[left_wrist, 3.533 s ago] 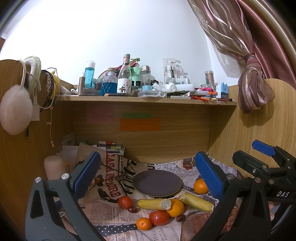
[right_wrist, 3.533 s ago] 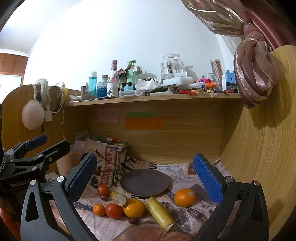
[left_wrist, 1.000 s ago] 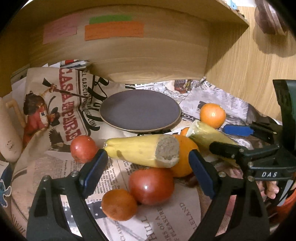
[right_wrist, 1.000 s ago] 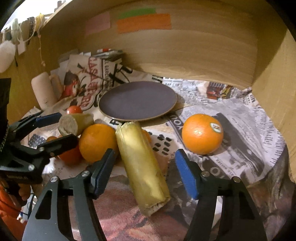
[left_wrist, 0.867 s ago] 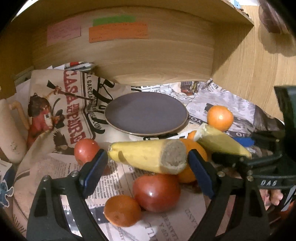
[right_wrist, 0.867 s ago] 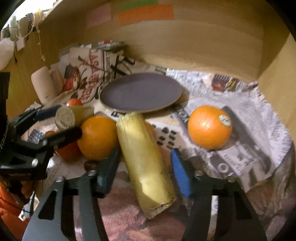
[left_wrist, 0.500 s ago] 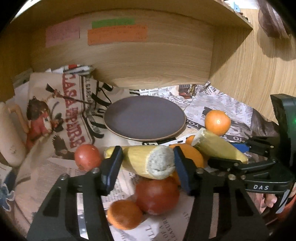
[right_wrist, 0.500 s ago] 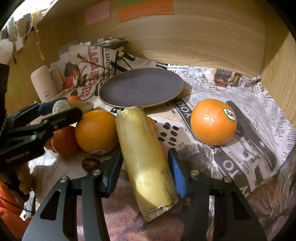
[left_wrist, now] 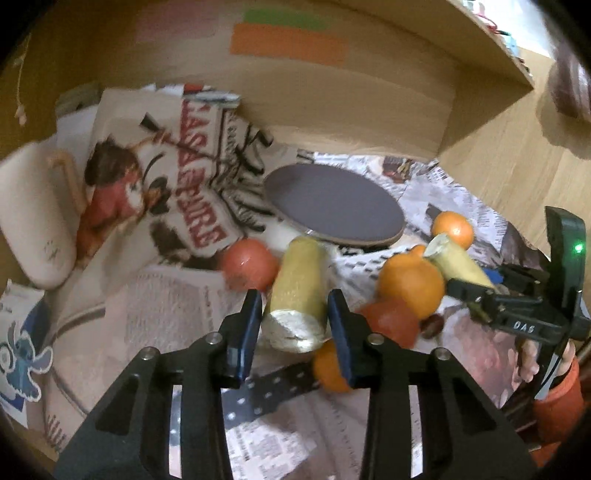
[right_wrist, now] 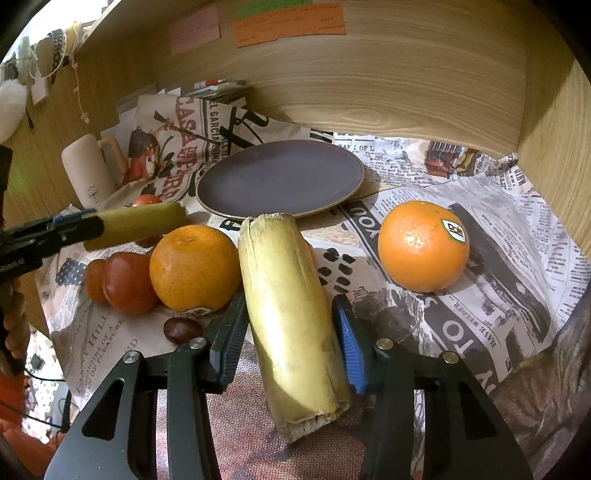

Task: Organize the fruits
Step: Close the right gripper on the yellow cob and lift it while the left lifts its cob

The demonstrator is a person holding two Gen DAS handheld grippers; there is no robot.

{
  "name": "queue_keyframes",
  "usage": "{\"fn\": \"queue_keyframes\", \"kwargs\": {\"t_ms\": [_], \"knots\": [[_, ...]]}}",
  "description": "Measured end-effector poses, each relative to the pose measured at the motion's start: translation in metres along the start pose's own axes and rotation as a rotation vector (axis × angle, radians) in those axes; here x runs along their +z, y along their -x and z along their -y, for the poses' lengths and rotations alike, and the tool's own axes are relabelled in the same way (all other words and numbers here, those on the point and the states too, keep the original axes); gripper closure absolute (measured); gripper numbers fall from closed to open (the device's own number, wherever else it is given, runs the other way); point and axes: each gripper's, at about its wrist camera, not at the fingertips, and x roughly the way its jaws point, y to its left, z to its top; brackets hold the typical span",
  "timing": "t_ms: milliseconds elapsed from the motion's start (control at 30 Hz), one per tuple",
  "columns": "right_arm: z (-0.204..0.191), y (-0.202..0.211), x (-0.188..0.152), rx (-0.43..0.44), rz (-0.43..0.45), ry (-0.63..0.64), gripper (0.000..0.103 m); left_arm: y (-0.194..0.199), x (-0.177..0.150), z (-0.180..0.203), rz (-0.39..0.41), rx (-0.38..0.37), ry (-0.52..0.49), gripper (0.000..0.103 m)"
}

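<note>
My left gripper (left_wrist: 295, 325) has just been closing and its fingers now pinch a banana piece (left_wrist: 297, 295), lifted beside a tomato (left_wrist: 249, 264). My right gripper (right_wrist: 288, 332) has been closing too, clamped on the other banana piece (right_wrist: 288, 310) lying on the newspaper-covered tabletop (right_wrist: 498, 295). The dark plate (right_wrist: 280, 177) holds nothing; the oranges (right_wrist: 423, 245) lie outside it.

My left view motion-blurred: newsprint text (left_wrist: 173, 306) beside plate (left_wrist: 332, 201) unreadable. Small orange fruit (left_wrist: 328, 365) partly hidden behind my left gripper (left_wrist: 295, 328). Sticky notes (right_wrist: 290, 24) above plate: writing too small.
</note>
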Motion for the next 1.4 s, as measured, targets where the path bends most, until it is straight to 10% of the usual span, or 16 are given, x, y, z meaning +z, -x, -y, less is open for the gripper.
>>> {"fn": "queue_keyframes", "kwargs": {"t_ms": [800,1400], "knots": [[0.002,0.001,0.006,-0.012,0.0,0.019,0.06,-0.056,0.043,0.032,-0.171,-0.048,-0.236,0.06],[0.009,-0.021,0.012,-0.017,-0.062,-0.025,0.065,-0.1,0.05,0.025,-0.314,-0.129,-0.226,0.067]]}}
